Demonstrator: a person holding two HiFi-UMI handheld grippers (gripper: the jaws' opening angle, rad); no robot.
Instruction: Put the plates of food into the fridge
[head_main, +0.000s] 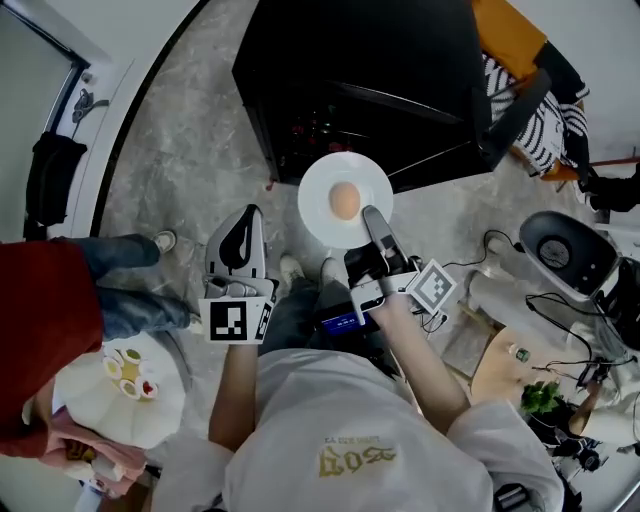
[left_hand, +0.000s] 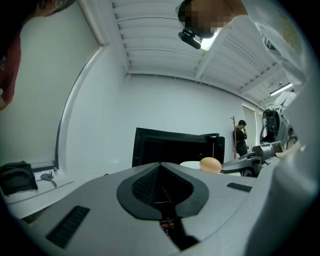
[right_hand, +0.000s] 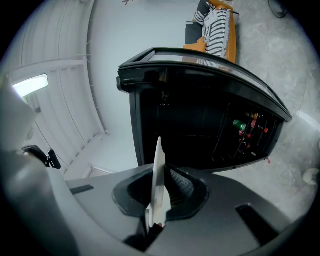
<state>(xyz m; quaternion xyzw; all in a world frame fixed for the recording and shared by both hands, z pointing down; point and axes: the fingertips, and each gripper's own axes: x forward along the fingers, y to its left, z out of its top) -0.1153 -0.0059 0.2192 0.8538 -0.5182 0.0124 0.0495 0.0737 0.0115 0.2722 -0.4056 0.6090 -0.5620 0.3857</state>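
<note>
Grey marbled floor (head_main: 180, 150); black fridge (head_main: 360, 80) open at 12 o'clock. Right gripper (head_main: 372, 222) pinches white plate (head_main: 322, 190) by rim, at plate's 5 o'clock. Plate held just before fridge opening, tan egg (head_main: 343, 201) at its centre. Left gripper (head_main: 240, 240) at plate's 8 o'clock, apart from it, jaws pressed together on nothing.

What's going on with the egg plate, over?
Right gripper shut on plate rim, egg on top. Left gripper shut, empty. Plate held before the open fridge; nothing blocking in view.
</note>
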